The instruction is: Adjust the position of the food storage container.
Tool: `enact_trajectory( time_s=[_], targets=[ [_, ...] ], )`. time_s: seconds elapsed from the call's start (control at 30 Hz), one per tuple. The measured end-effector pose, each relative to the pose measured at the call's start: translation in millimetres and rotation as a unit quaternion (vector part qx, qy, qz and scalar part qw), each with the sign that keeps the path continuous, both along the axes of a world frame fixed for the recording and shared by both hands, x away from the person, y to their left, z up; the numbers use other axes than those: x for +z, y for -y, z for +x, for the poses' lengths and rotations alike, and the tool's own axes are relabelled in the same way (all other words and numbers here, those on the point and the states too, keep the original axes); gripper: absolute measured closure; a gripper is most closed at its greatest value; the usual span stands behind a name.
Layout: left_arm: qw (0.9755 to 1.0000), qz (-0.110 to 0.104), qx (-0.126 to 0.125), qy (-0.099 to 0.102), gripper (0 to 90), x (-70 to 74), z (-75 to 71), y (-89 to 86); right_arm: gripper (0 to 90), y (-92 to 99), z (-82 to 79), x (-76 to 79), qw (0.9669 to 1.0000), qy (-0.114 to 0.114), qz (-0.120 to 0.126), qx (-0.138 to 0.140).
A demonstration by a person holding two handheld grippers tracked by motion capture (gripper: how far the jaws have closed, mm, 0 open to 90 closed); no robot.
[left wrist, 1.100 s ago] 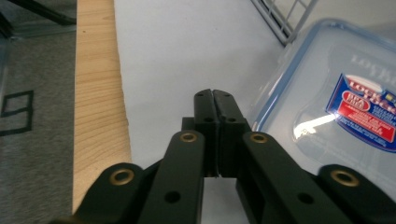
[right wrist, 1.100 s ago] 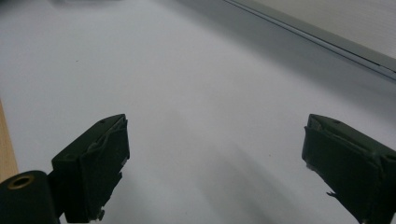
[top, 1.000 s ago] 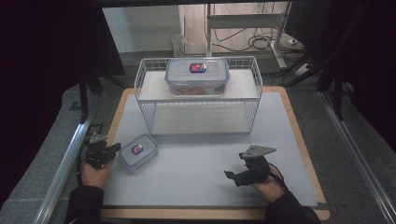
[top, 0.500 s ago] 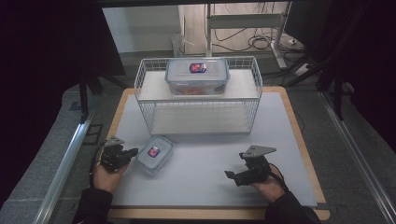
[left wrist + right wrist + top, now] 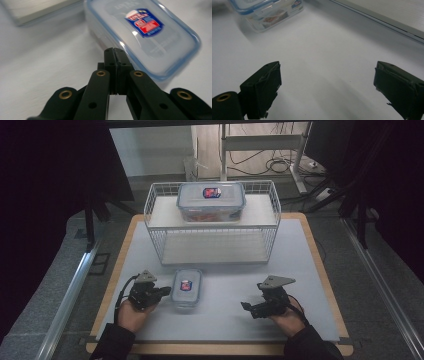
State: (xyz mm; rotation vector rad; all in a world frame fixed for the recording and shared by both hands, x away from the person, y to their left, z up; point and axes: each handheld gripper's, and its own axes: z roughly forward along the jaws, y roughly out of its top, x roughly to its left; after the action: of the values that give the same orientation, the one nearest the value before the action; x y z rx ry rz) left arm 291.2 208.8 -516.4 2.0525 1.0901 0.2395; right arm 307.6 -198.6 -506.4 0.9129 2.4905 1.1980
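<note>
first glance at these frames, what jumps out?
The white wire rack at the back of the table, with a large clear lidded container on its top shelf. Nearer the person, a small container with a red and blue label lies on the white mat, and the left gripper, jaws shut, has its tip against the container's side. The right gripper sits open over bare mat, apart from both containers.

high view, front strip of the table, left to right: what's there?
Left gripper, black, jaws shut against the container's side → small clear plastic container with blue-rimmed lid and red label → bare grey table mat → right gripper, black, jaws open, holding nothing.
</note>
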Motion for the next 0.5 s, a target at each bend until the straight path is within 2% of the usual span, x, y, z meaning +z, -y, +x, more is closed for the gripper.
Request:
enact_trajectory(
  time_s=[0.13,0.27,0.33,0.4,0.43,0.5],
  targets=[
    [0.9997,-0.010,-0.022,-0.005,89.7,1.4,-3.4,17.4,7.2,0.1,0.9,-0.9,1.0000,0.002,-0.003,-0.008],
    [0.9983,-0.024,-0.051,-0.014,89.6,1.0,-3.5,37.7,4.4,-0.3,2.2,-1.6,0.9999,-0.001,-0.003,-0.015],
    [0.9979,-0.014,-0.063,-0.011,88.6,2.6,-2.8,42.9,2.6,-0.7,2.3,-1.2,0.9999,-0.007,0.002,-0.014],
    [0.9986,-0.006,-0.053,-0.003,87.9,4.2,0.3,39.6,2.7,-1.4,2.1,-0.5,0.9998,-0.009,0.003,-0.018],
    [0.9992,-0.006,-0.040,-0.003,87.9,4.4,3.4,35.7,4.3,-2.1,1.7,-0.2,0.9997,-0.012,0.001,-0.020],
    [0.9998,-0.002,-0.019,0.003,88.1,4.6,10.8,28.5,16.5,-3.0,-0.2,1.6,0.9996,-0.010,-0.013,-0.023]
  ],
)
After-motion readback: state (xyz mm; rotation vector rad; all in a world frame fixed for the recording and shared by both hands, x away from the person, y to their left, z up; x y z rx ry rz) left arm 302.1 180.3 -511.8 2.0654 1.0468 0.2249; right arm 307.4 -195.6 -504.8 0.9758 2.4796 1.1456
